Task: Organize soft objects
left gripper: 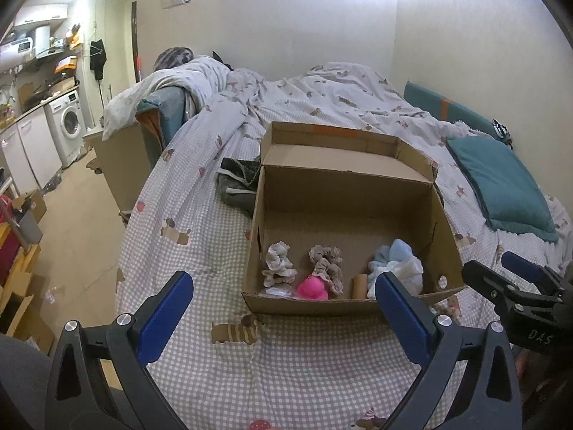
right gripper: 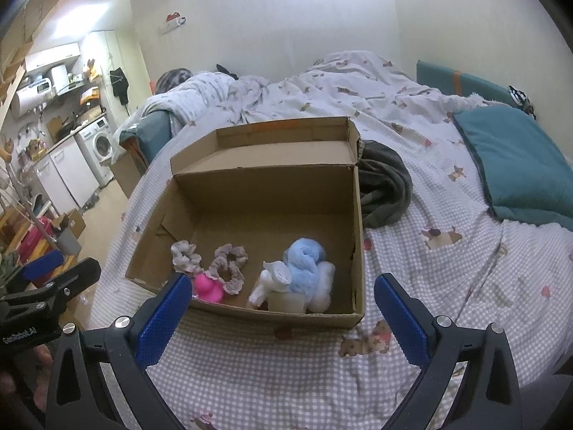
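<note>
An open cardboard box (left gripper: 358,200) (right gripper: 272,186) sits on the checked bedspread. Along its near wall lie two beige scrunchies (left gripper: 277,263) (right gripper: 184,256), (left gripper: 326,259) (right gripper: 229,263), a pink soft toy (left gripper: 313,288) (right gripper: 207,286), a light blue fluffy item (left gripper: 394,256) (right gripper: 304,261) and white soft pieces (right gripper: 275,279). My left gripper (left gripper: 283,304) is open and empty, just in front of the box. My right gripper (right gripper: 283,304) is open and empty, also in front of the box; it shows at the right edge of the left wrist view (left gripper: 508,286).
A dark grey garment (right gripper: 385,186) (left gripper: 238,182) lies behind the box. A teal cushion (left gripper: 501,186) (right gripper: 519,165) lies at right. A rumpled duvet (left gripper: 322,93) covers the far bed. The bed's left edge drops to a floor with boxes (left gripper: 21,301) and a washing machine (left gripper: 70,122).
</note>
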The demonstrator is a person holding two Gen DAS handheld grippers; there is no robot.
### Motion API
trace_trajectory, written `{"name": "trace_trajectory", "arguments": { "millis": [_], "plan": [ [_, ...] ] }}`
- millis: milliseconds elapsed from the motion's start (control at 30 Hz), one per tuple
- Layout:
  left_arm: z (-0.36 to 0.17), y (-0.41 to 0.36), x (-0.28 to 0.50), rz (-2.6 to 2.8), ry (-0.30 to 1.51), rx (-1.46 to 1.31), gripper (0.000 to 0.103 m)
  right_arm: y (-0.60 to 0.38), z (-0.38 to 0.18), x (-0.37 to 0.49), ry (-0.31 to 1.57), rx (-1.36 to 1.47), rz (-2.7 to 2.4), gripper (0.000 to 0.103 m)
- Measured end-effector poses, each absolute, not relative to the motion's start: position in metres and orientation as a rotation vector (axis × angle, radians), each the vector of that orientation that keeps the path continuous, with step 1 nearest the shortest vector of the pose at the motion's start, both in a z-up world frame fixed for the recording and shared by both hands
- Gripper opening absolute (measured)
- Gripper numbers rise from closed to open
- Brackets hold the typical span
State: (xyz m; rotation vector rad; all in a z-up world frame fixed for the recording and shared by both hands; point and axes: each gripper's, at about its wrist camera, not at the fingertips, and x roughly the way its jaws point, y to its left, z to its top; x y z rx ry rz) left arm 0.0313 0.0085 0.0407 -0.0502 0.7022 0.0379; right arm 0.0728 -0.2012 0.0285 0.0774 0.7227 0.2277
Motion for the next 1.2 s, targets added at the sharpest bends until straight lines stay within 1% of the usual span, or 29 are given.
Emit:
{"name": "trace_trajectory", "arguments": {
  "millis": [1200],
  "plan": [
    [0.0398,0.0129,0.0304,0.052,0.705,-0.057,0.101,-0.2054,0.0252,0.0760,0.734,0.087,0.214,0.103]
  ]
}}
